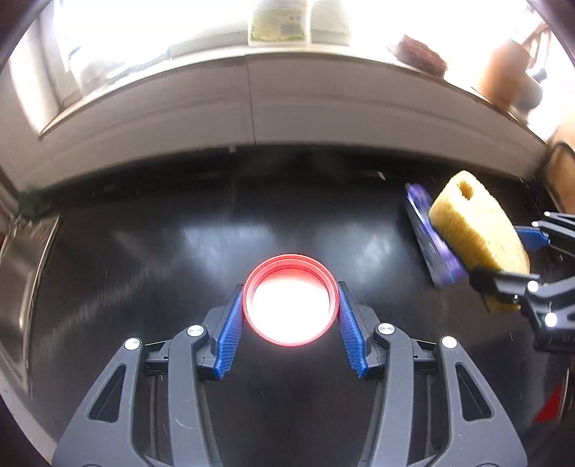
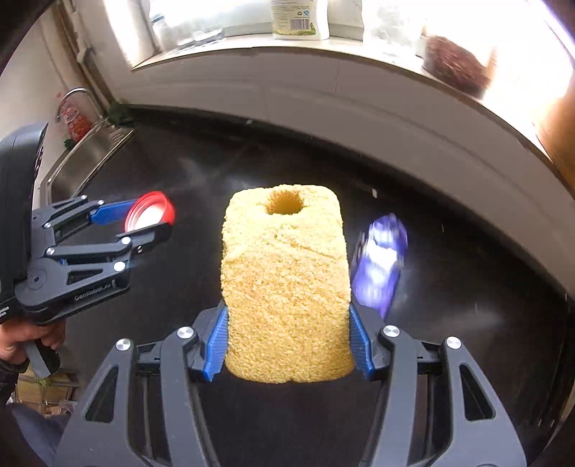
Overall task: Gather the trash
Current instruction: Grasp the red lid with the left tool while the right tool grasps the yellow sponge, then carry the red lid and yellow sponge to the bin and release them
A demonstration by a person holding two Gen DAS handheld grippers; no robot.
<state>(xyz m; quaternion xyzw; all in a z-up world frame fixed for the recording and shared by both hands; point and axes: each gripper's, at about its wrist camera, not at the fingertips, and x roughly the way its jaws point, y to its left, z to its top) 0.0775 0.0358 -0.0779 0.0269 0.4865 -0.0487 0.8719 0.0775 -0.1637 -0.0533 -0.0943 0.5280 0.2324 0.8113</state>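
Three bits of trash can be counted over the glossy black countertop (image 1: 143, 251): one round red plastic lid (image 1: 291, 300), one yellow spongy block with a hole (image 2: 285, 283), one purple wrapper (image 2: 381, 266). The lid is pinched, about half-open width, by the left gripper (image 1: 291, 316). The block is clamped by the right gripper (image 2: 287, 341). The wrapper is seen blurry just beside the block.

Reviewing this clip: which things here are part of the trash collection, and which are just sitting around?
Job:
- red lid, held in left tool
- yellow sponge, held in right tool
- purple wrapper, on the black counter

Lying about:
- bottle on the sill
- sink
- brown scrubber
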